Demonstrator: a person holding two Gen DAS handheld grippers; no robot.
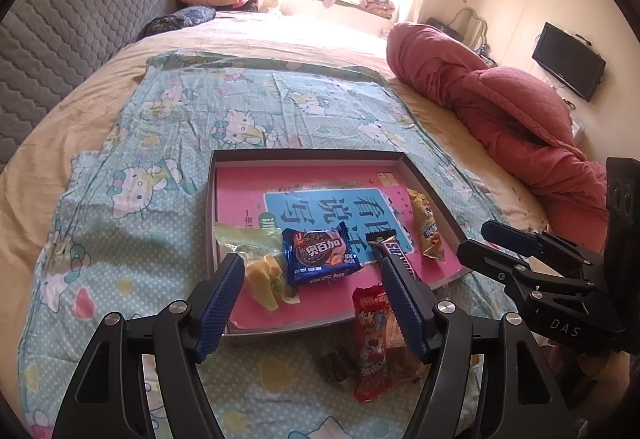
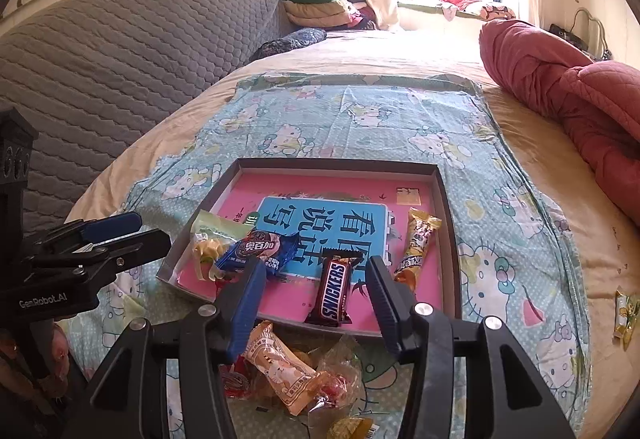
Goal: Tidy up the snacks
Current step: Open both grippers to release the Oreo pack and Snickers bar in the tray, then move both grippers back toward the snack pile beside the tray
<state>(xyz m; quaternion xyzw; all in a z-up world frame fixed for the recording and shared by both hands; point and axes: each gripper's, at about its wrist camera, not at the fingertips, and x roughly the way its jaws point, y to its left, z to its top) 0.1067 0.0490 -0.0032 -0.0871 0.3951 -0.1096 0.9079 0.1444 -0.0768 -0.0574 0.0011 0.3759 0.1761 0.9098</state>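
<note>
Across the whole frame: bed (image 1: 120,51) with a cartoon sheet (image 1: 168,143) spread over it, red quilt (image 1: 516,111) bunched at the right edge.

Centre of both views: shallow tray (image 2: 448,215) on the sheet, pink book (image 2: 288,183) lining its floor. Four snacks are in it already: green pack (image 1: 248,243) at the tray's left, blue cookie pack (image 1: 320,253) beside it, Snickers (image 2: 333,289) near the front edge, yellow bar (image 2: 416,243) by the right wall.

Bottom centre, just in front of the tray on the sheet: loose pile not yet sorted, with a red stick pack (image 1: 370,339), an orange pack (image 2: 280,371) and some clear-wrapped sweets. One small gold sweet (image 2: 626,313) sits well apart at the right edge of the right view.

Left tongs (image 1: 316,307): spread, nothing between them, hanging over the tray's front left part. Right tongs (image 2: 316,303): spread partway, empty; the Snickers shows in the gap but lies flat in the tray, pads off it.

Step, as I read it: between picks, the Snickers looks freshly placed and the task is roughly half done.

Next move calls for dropping one of the tongs to the front pile, straddling a single wrapper across its narrow side, pinching, then lifting over the tray's front wall into free pink space. The pile overlaps, so grabbing two at once is a risk.
</note>
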